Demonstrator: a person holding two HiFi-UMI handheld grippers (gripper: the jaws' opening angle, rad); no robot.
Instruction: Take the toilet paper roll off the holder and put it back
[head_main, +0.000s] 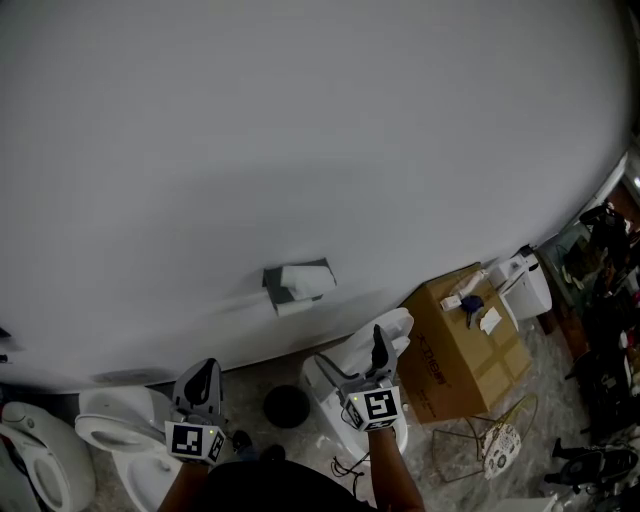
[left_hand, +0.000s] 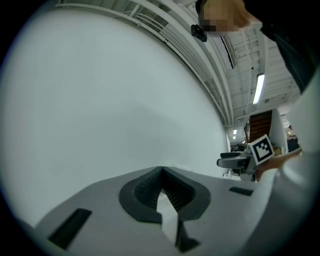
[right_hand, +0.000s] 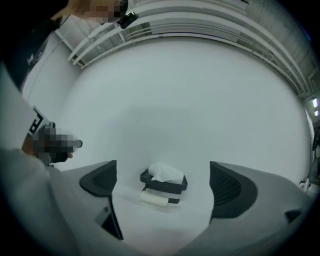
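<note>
Right tongs (right_hand: 162, 170) gape empty, left tongs (left_hand: 161, 173) shut on nothing, facing the roll (right_hand: 155, 199) at twelve o'clock under its wall holder (right_hand: 162, 185); I judge it light, soft, crushable, so I'd pinch its middle gently.

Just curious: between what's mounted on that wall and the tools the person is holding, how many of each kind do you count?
Hand-held grippers: 2 (left gripper, right gripper)
Wall holder: 1
Toilet paper roll: 1
Crumpled tissue on the holder: 1
Total: 5
</note>
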